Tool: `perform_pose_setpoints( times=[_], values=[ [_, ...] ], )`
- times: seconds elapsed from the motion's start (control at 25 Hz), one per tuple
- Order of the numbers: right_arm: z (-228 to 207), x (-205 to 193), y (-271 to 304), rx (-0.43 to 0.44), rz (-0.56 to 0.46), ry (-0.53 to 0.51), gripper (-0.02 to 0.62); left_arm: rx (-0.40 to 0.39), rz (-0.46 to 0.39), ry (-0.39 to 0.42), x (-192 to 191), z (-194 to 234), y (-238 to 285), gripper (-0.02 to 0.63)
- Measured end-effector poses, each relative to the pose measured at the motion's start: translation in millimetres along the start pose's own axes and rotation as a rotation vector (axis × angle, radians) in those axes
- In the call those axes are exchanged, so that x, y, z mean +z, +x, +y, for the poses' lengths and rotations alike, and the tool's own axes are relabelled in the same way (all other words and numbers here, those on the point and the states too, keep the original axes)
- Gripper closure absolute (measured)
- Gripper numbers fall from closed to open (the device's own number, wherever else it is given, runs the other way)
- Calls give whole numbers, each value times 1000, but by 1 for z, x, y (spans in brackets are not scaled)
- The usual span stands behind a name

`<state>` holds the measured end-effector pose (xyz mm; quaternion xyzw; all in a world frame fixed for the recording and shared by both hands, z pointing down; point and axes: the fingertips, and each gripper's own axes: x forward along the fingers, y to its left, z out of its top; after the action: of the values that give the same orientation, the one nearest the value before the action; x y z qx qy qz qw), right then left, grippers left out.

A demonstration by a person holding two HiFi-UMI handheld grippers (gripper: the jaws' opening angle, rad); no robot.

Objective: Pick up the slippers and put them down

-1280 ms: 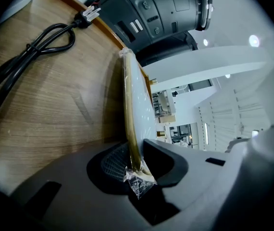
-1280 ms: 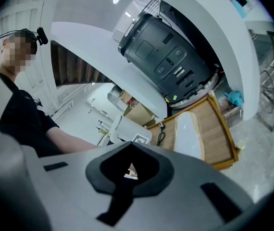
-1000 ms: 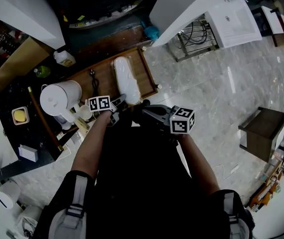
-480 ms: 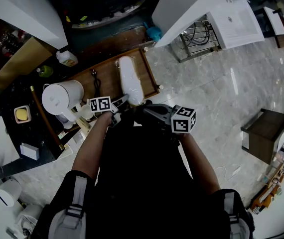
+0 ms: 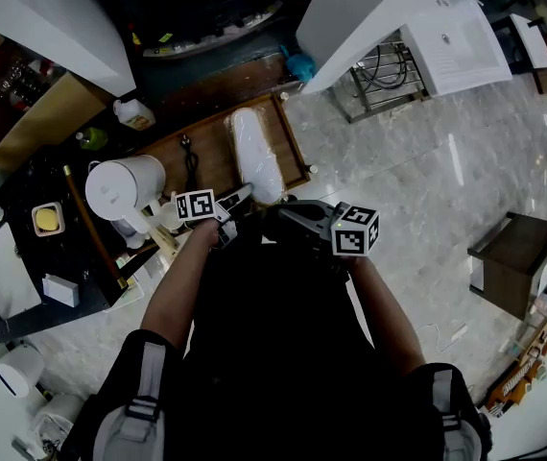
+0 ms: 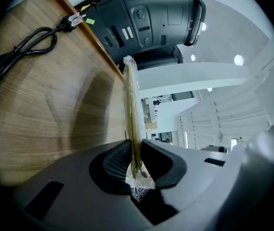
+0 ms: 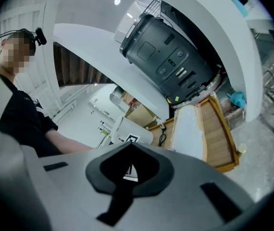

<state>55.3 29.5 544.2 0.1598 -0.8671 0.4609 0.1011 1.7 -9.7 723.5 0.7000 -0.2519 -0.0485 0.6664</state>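
The slippers (image 5: 254, 157) are a long white pair wrapped in clear plastic, lying over a wooden tray (image 5: 293, 147) in the head view. My left gripper (image 5: 232, 203) is shut on their near end. In the left gripper view the slippers (image 6: 131, 105) show edge-on, thin and upright, pinched between the pads of the left gripper (image 6: 136, 170), with the tray's wood (image 6: 41, 114) to the left. My right gripper (image 5: 288, 214) hangs just right of the left one, shut and holding nothing. In the right gripper view the right gripper (image 7: 127, 170) points towards the slippers (image 7: 187, 129) from a short distance.
A black cable (image 6: 26, 42) lies on the tray. A white kettle (image 5: 125, 185) stands left of the tray on a dark counter with small items. A dark machine (image 6: 151, 18) sits behind the tray. A wooden stool (image 5: 509, 262) stands on the marble floor. A person (image 7: 17, 109) stands nearby.
My left gripper has risen a little with the near end of the slippers in it. The right gripper has kept still.
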Motion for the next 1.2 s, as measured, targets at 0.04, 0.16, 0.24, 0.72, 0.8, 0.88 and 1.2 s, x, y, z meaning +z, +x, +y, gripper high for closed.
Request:
perform_pose_setpoints(
  times=[0.04, 0.16, 0.24, 0.72, 0.8, 0.88, 1.2],
  values=[
    [0, 0, 0, 0, -1, 0, 588, -7, 1, -1, -1, -3, 0, 535],
    [-1, 2, -1, -3, -3, -1, 589, -14, 8, 8, -5, -8, -2, 535],
    [-2, 3, -2, -5, -1, -4, 588, -19, 6, 16, -5, -11, -4, 535],
    [-7, 2, -4, -19, 13, -17, 588, -101, -68, 41, 6, -50, -26, 535],
    [-6, 2, -2, -19, 12, -18, 588, -110, -76, 48, 8, -54, -32, 535],
    [-5, 2, -1, -19, 12, -21, 588, -115, -84, 52, 9, -58, -36, 535],
    [-4, 1, 2, -22, 7, -20, 588, -131, -107, 49, 8, -70, -50, 535]
  ],
)
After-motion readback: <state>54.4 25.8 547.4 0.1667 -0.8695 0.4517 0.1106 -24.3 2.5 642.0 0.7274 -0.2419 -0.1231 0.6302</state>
